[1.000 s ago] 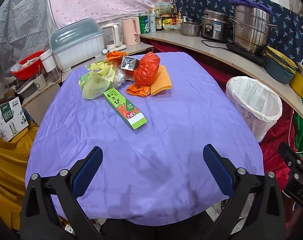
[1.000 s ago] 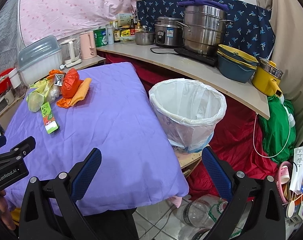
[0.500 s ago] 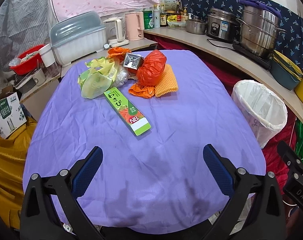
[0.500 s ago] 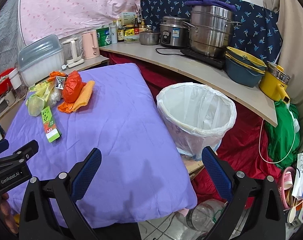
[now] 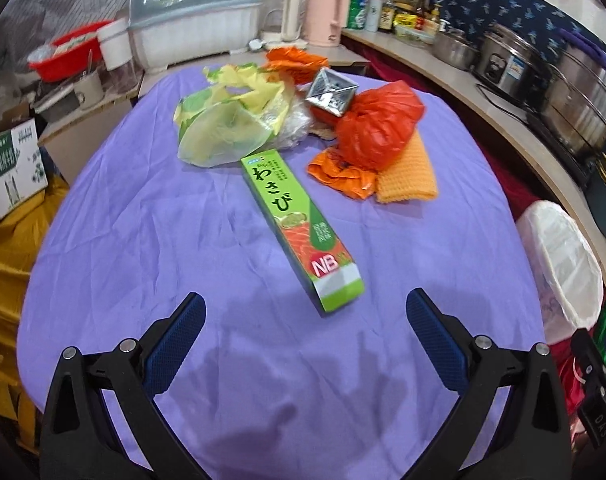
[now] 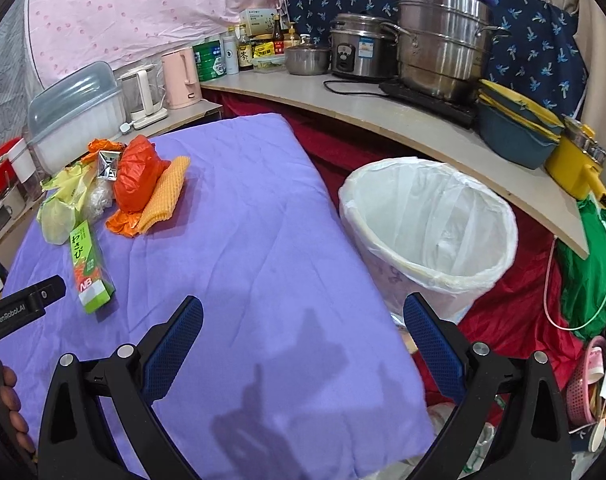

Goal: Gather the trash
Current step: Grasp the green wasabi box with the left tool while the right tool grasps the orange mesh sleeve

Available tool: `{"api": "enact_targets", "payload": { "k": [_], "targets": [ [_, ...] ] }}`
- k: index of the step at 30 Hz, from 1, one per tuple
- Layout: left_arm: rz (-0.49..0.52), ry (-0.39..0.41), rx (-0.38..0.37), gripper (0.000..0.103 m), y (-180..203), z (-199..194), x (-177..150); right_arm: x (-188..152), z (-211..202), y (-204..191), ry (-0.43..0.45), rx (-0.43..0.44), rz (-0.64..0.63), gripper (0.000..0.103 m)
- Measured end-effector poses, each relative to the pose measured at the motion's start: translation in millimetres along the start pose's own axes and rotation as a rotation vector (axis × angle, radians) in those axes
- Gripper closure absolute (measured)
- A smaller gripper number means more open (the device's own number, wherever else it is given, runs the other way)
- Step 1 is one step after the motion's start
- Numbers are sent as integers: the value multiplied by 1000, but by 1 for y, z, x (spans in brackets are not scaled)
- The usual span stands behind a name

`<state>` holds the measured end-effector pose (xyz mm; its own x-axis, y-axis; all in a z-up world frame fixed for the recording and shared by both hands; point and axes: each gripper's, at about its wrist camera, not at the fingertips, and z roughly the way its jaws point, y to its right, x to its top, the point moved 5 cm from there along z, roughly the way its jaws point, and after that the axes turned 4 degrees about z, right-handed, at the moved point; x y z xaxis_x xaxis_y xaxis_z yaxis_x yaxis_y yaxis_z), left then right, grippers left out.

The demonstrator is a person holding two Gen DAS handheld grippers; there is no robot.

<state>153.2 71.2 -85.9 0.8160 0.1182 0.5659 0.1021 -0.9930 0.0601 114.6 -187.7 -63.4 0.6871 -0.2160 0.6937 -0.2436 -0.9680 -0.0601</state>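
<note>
Spread wide over purple cloth, nothing pinched.

Left claw and right claw both agape. Just beyond left claw at frame centre, one green box: likely light, stiff, best pinched across narrow sides. Upper centre, one yellow bag, one red bag: soft, crumply. At right, one lined bin.

Long green wasabi box lies flat on the purple cloth, apart from the bags. Behind it: yellow-green plastic bag, crumpled red bag, orange scraps, silver carton. White-lined bin stands open beside the table.
</note>
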Motion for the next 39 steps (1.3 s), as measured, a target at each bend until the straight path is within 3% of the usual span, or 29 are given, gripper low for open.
{"api": "enact_targets", "payload": {
  "k": [13,21,26,31,33,35,38,39],
  "targets": [
    [-80,-89,27,8,-2,74,31,38,71,-61,-44,98,-3,7],
    [-95,-146,-14,40,-11,100,32,63,116,-110,-96,217,16,12],
    [-76,-130,-21,63,-15,98,33,63,147,-131,-159,266,44,24],
    [-70,-127,-46,66,-18,97,34,55,171,-136,-222,323,128,37],
    [-63,-125,-48,66,-18,96,34,50,177,-136,-251,355,167,48],
    [-56,-125,-49,66,-17,97,35,45,179,-138,-272,381,184,71],
    [-50,-128,-50,66,-15,95,33,43,174,-138,-265,382,174,87],
    [-49,-129,-51,66,-13,93,31,44,169,-137,-258,382,170,88]
  ]
}}
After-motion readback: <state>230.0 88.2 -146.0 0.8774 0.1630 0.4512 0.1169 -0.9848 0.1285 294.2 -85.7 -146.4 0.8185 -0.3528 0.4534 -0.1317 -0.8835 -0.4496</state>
